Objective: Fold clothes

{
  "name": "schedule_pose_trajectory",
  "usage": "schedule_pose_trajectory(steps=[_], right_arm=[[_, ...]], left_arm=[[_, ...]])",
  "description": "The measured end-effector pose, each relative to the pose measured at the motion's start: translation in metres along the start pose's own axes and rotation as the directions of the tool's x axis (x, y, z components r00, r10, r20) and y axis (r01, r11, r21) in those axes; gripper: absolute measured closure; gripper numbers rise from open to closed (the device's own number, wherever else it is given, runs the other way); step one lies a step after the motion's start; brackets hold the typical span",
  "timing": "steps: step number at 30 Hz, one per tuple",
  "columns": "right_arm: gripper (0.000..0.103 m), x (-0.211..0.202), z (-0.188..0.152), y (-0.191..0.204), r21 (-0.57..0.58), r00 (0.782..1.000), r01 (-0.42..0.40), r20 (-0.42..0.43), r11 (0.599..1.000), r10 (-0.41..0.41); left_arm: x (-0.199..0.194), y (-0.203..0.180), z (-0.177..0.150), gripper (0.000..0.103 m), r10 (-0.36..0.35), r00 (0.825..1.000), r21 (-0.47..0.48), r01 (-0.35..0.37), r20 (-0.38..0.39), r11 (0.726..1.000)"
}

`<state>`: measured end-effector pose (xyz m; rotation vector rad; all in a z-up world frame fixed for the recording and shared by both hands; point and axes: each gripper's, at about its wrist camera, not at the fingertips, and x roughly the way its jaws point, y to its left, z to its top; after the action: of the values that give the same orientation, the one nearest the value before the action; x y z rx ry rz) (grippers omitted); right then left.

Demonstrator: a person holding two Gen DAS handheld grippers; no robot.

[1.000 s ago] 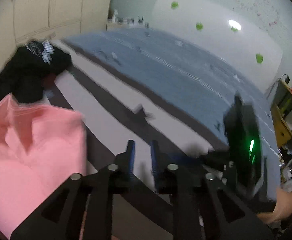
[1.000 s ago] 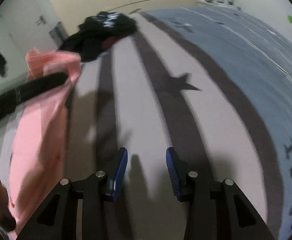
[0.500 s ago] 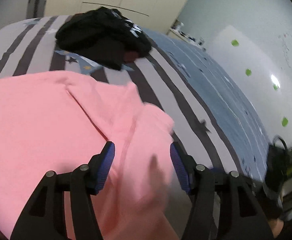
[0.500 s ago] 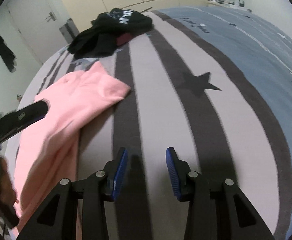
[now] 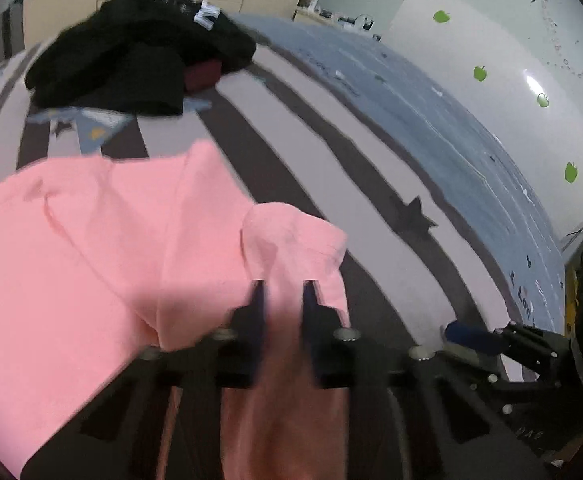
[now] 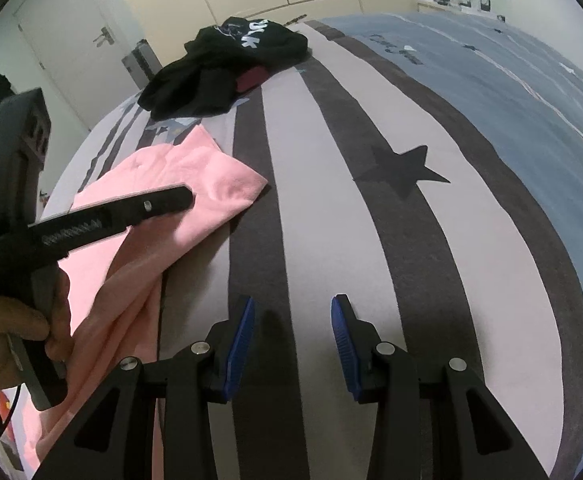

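A pink garment (image 5: 103, 248) lies spread on the striped bed cover, its near right corner folded up. My left gripper (image 5: 282, 300) is over that corner, its blue-padded jaws close together with pink cloth between them; the view is blurred. In the right wrist view the pink garment (image 6: 195, 184) lies at the left with the left gripper (image 6: 187, 196) resting on it. My right gripper (image 6: 292, 328) is open and empty above bare bed cover, to the right of the garment.
A heap of black clothes (image 5: 139, 64) lies at the far end of the bed, also in the right wrist view (image 6: 227, 68). The bed cover (image 6: 371, 240) has grey and dark stripes, a star and a blue part. Wardrobe doors and a wall stand behind.
My left gripper swung from the bare bed over onto the pink garment, and its jaws narrowed around the garment's right corner. My right gripper stayed open and hardly moved.
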<state>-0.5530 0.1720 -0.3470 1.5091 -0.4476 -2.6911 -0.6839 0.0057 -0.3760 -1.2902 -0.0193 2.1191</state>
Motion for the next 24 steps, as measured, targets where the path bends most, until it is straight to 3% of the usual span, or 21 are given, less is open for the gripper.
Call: schedule_pose_trajectory(steps=[4,9,13,16,18,20,24], right_arm=[[0.067,0.001,0.001,-0.001,0.004,1.000,0.000,0.003,1.000,0.000],[0.067,0.007,0.004,0.004,0.013,1.000,-0.009,-0.001,1.000,0.009],[0.067,0.013,0.010,0.017,0.003,1.000,-0.028,0.004,1.000,0.028],[0.067,0.021,0.018,0.034,-0.021,0.999,-0.045,0.006,0.999,0.045],[0.067,0.027,0.024,0.045,-0.035,0.998,-0.060,0.010,0.998,0.060],[0.067,0.035,0.034,0.060,-0.054,0.997,-0.075,0.015,0.996,0.076],[0.067,0.062,0.059,0.090,-0.092,0.997,-0.079,0.001,0.993,0.080]], left_arm=[[-0.023,0.014,-0.002,0.100,-0.016,0.997,-0.056,0.020,0.072,0.998],[-0.071,0.055,0.008,0.100,0.125,0.980,-0.109,-0.108,0.155,0.988],[-0.118,0.109,0.020,0.100,0.301,0.936,-0.122,-0.283,0.180,0.951],[-0.141,0.147,0.028,0.100,0.422,0.893,-0.122,-0.407,0.155,0.905],[-0.144,0.171,0.031,0.100,0.471,0.874,-0.123,-0.458,0.121,0.880],[-0.139,0.192,0.029,0.100,0.497,0.865,-0.123,-0.488,0.067,0.864],[-0.136,0.207,0.024,0.100,0.531,0.847,-0.087,-0.526,0.036,0.846]])
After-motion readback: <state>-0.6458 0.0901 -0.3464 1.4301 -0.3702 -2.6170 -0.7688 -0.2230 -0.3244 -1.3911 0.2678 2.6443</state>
